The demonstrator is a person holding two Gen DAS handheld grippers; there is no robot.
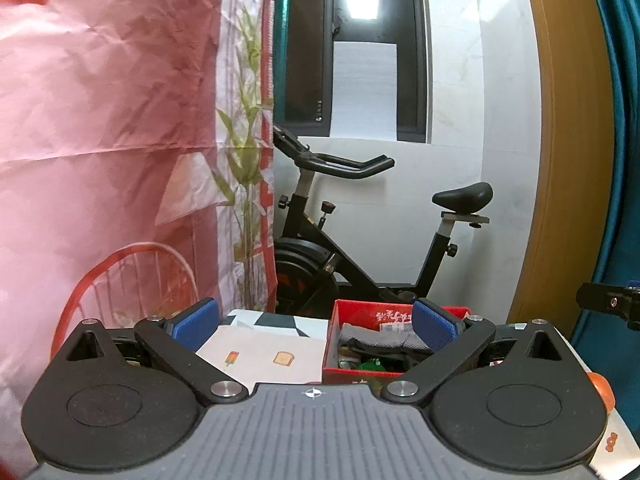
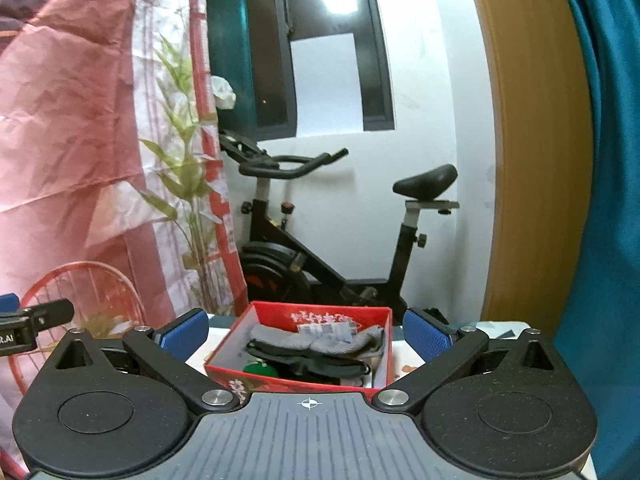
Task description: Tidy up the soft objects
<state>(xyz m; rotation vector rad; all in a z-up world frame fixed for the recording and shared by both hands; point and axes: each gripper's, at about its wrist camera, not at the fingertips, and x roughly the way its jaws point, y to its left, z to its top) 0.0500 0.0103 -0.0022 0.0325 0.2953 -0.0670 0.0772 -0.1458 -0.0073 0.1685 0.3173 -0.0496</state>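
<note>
While both grippers hang level above the near edge of the table (image 1: 260,350), neither has anything in hand. The left gripper (image 1: 314,322) has its jaws spread wide, the blue pads (image 1: 434,326) well apart, with only the table's patterned cloth and the left wall of the red box (image 2: 376,354) showing between them. The right gripper (image 2: 306,330) is likewise fully spread and empty, and it is aimed straight at the box, which sits between its pads in the view.

The soft things are already gathered in that box, near the far right part of the table: a grey knitted piece (image 2: 320,340) draped across the top, a dark strap-like item (image 2: 320,364) beneath it, a small green object (image 2: 260,370) at the near left corner, and a labelled white packet (image 2: 326,326) against the far wall. Just what each one is I cannot tell.

Keeping them in one open-topped box seems the point of the arrangement: loose fabrics stay corralled and can be reached from above. The wide jaws suggest readiness for a bulky, yielding grasp. Behind the table stands an exercise bike (image 1: 360,248), with a pink printed curtain (image 1: 120,140) on the left.
</note>
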